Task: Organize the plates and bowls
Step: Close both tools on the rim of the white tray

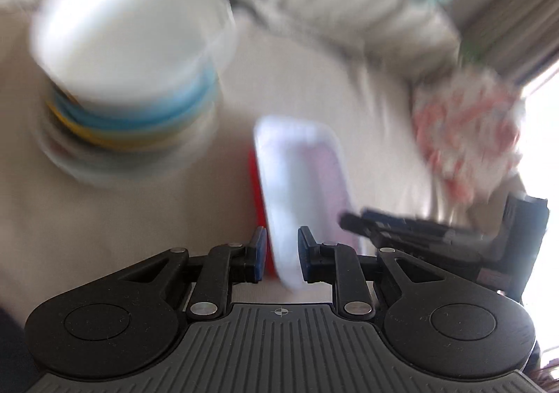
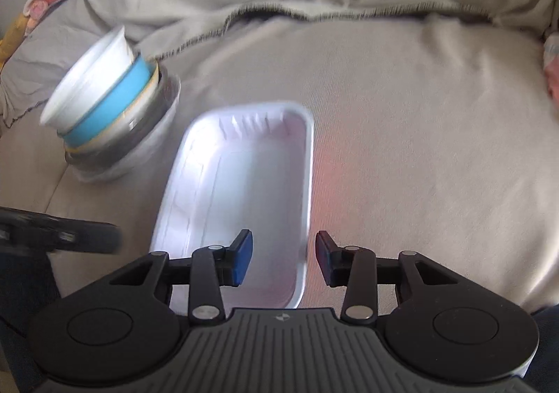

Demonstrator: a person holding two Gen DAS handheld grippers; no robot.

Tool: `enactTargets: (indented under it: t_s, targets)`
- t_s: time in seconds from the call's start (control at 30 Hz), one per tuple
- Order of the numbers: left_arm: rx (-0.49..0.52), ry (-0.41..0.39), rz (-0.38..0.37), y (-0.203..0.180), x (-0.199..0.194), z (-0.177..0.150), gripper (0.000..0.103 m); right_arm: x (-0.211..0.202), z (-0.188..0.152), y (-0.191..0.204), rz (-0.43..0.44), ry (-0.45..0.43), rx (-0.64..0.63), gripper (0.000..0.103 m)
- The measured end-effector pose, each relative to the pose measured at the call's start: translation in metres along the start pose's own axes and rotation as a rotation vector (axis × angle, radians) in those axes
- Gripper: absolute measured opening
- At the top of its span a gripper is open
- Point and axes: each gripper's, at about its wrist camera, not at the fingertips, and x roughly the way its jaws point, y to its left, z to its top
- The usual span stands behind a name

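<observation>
White tray [image 2: 241,190] on beige sofa cover [image 2: 419,113], bowl stack [image 2: 111,120] just left of tray. Both tongs narrow: left gripper [image 1: 281,255] and right gripper [image 2: 283,258] each straddle tray rim; whether pads press, cannot tell.

This is a home, most likely a living room. The work surface is a soft sofa seat under a beige cloth cover [image 2: 401,113] with creases and a frayed edge, and a floral cushion [image 1: 468,138] lies beside bright curtains [image 1: 524,26].
</observation>
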Motion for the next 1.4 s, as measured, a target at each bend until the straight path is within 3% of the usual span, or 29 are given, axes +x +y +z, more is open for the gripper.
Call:
enactTargets:
  t_s: [0.13, 0.2, 0.27, 0.33, 0.47, 0.6, 0.73, 1.13, 1.23, 1.4]
  targets:
    - [-0.058, -0.28, 0.098, 0.023, -0.066, 0.025, 0.023, -0.024, 0.039, 0.012, 0.082, -0.085, 0.0, 0.04]
    - [-0.12, -0.351, 0.201, 0.041, -0.078, 0.036, 0.023, -0.027, 0.062, 0.03, 0.144, -0.105, -0.012, 0.041]
    - [-0.188, -0.356, 0.279, 0.063, -0.074, 0.047, 0.023, -0.021, 0.082, 0.05, 0.2, -0.103, -0.008, 0.042]
    - [-0.244, -0.341, 0.283, 0.085, -0.064, 0.053, 0.023, -0.009, 0.101, 0.071, 0.226, -0.098, -0.017, 0.042]
    - [-0.308, -0.273, 0.252, 0.115, -0.037, 0.059, 0.023, 0.021, 0.126, 0.117, 0.185, -0.107, -0.094, 0.042]
    - [-0.332, -0.255, 0.194, 0.128, -0.025, 0.06, 0.023, 0.059, 0.142, 0.138, 0.135, -0.061, -0.141, 0.042]
    - [-0.308, -0.269, 0.132, 0.122, -0.028, 0.063, 0.026, 0.083, 0.14, 0.14, 0.129, 0.025, -0.141, 0.03]
    - [-0.334, -0.274, 0.106, 0.128, -0.028, 0.063, 0.024, 0.076, 0.124, 0.155, 0.089, 0.006, -0.229, 0.03]
    - [-0.309, -0.336, 0.112, 0.116, -0.049, 0.059, 0.024, 0.068, 0.127, 0.146, 0.14, 0.029, -0.191, 0.03]
    - [-0.179, -0.442, 0.074, 0.066, -0.085, 0.062, 0.024, 0.007, 0.132, 0.104, 0.141, -0.114, -0.117, 0.031]
